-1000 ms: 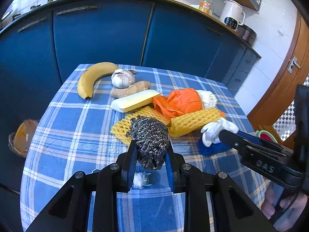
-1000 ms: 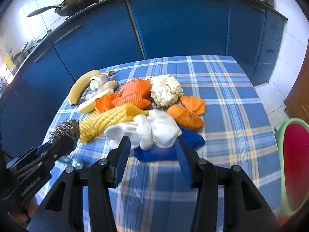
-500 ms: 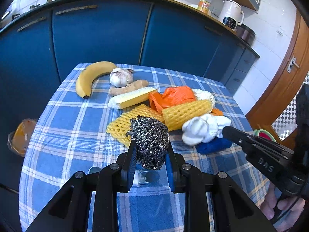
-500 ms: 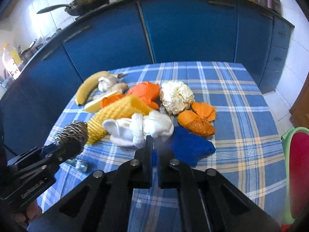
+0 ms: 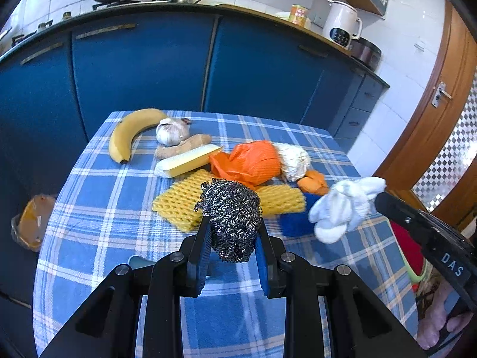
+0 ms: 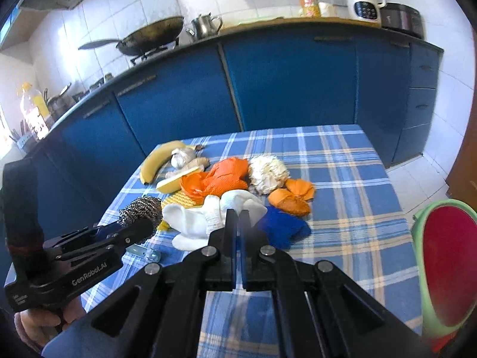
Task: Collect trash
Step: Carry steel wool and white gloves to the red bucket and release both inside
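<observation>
The left gripper [image 5: 232,232] was clamped on one steel scourer [image 5: 231,217], which sat between its two blue pads above the near part of the table [image 5: 89,208]. The right gripper [image 6: 237,217] had its jaws pressed together on one bundle of white cloth [image 6: 205,220]; in the left wrist view that bundle [image 5: 345,205] hung at the gripper's tip, lifted off the checked cloth at the right.

On the table lay one banana [image 5: 131,132] at the far left, with one garlic bulb [image 5: 172,131] and one piece of ginger [image 5: 182,146] just beside it. One pale yellow block [image 5: 186,161] lay next to the ginger. Nearer were two yellow foam nets [image 5: 182,200], partly hidden behind the scourer. One orange bag [image 5: 250,162] sat in the middle, touching one crumpled ball of cream paper [image 5: 293,161] to its right. Two smaller orange wads [image 6: 293,197] lay right of the paper ball in the right wrist view. One blue cloth [image 6: 283,228] rested under and beside the white bundle. One small pale blue object [image 6: 143,252] lay near the table's near edge; what it was could not be told.

One green bin with a red inside [image 6: 444,265] stood on the floor at the right, off the table. One brownish bag [image 5: 29,223] sat on the floor at the left.
</observation>
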`<state>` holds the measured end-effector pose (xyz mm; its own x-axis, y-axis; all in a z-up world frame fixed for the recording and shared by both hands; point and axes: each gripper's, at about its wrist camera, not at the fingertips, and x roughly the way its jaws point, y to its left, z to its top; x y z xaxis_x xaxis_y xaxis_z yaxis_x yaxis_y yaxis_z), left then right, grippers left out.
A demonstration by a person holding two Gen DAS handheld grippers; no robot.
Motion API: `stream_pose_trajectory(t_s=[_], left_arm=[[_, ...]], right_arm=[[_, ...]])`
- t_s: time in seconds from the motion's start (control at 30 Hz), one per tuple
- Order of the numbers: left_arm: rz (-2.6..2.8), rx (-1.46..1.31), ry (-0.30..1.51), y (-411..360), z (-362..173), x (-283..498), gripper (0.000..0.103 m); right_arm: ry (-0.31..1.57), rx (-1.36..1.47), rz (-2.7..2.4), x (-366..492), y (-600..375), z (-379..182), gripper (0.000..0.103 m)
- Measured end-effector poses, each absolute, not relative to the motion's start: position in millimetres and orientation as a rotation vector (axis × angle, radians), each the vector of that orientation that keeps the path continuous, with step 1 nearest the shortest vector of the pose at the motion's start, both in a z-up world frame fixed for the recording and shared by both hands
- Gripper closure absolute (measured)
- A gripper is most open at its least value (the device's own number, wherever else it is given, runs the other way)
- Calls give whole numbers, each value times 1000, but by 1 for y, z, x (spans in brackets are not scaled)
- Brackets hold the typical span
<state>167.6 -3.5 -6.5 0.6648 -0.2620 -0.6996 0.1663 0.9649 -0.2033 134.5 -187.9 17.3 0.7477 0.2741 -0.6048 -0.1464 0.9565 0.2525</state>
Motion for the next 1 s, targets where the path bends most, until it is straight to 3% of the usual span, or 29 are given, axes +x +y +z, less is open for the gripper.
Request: stream_pose_trajectory(t_s=[0.43, 1.0], left_arm=[[-371, -56, 800, -51, 13, 153, 75], [-552, 117, 835, -168, 18, 134, 75]], right_arm=[[633, 229, 72, 82, -251, 34, 99], [598, 361, -170, 25, -353, 21, 99]])
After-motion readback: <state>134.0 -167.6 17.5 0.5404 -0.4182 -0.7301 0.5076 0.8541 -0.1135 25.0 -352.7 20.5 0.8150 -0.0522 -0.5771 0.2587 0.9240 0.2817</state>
